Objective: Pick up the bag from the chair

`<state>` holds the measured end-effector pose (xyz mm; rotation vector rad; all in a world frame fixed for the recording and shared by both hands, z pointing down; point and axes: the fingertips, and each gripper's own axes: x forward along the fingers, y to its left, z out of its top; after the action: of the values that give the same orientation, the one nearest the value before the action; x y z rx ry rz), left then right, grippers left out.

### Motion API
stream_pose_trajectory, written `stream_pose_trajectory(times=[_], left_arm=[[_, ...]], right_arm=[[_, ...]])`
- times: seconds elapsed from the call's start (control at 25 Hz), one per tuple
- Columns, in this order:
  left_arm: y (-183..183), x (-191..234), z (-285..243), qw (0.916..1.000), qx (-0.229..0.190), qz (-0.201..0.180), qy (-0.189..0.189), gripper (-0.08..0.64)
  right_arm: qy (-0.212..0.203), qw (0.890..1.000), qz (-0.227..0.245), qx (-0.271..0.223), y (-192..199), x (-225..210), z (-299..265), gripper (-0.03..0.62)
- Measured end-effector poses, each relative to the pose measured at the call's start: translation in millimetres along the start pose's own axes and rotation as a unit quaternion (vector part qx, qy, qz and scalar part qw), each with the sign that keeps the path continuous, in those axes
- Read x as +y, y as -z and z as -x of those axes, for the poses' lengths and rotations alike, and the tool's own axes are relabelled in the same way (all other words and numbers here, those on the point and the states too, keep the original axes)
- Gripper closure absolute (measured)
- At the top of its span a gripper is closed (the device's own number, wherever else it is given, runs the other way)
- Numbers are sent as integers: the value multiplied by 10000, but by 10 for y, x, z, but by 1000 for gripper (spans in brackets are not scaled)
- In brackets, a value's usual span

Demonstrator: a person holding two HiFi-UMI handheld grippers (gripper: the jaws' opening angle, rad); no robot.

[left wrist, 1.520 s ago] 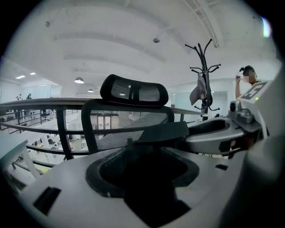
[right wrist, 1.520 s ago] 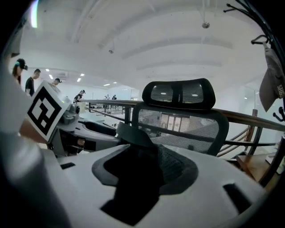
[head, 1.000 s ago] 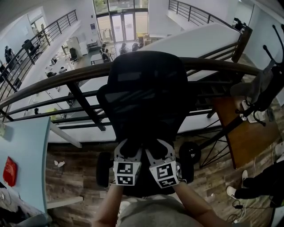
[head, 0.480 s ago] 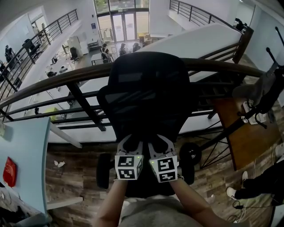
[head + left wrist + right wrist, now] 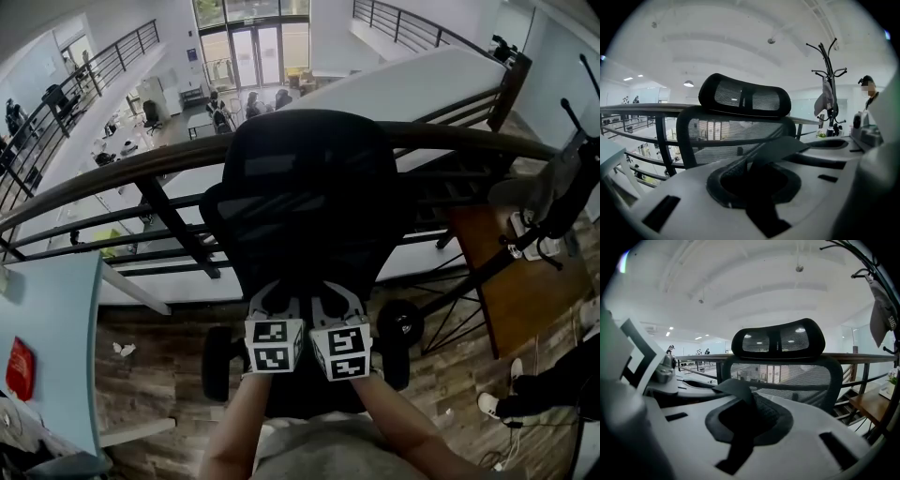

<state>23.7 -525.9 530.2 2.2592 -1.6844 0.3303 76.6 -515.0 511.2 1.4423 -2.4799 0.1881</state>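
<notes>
- Black mesh chair stands against the railing
- Bag lies on its seat, black on black, body indistinct
- Left gripper and right gripper sit side by side over the seat; their jaws have just been closing and each clamps a dark bag strap

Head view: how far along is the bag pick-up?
Done: left claw and right claw are at the chair and have just been closing, each on a dark strap. In hand: that grip. Left: the lift off the chair; nothing looks raised yet.
</notes>
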Motion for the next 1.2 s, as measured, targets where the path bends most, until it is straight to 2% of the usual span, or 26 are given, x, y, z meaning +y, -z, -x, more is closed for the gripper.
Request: stream_pose_trajectory(times=[0.36,0.64,0.96,1.2], left_arm=[[-48,-91,162,9996,-123,217,151,534],[-77,-136,343,9988,-362,280,159,548],[-88,-259,607,9980,-460,356,239,549],[-72,-332,862,9980,-496,275,283,549]], right_arm=[[-197,9987,-480,4,-14,74,142,586],[-277,9981,-556,-5,-58,178,287,588],[-317,9975,-628,-55,-87,278,553,588],[-238,9978,-612,-116,-114,402,780,588]])
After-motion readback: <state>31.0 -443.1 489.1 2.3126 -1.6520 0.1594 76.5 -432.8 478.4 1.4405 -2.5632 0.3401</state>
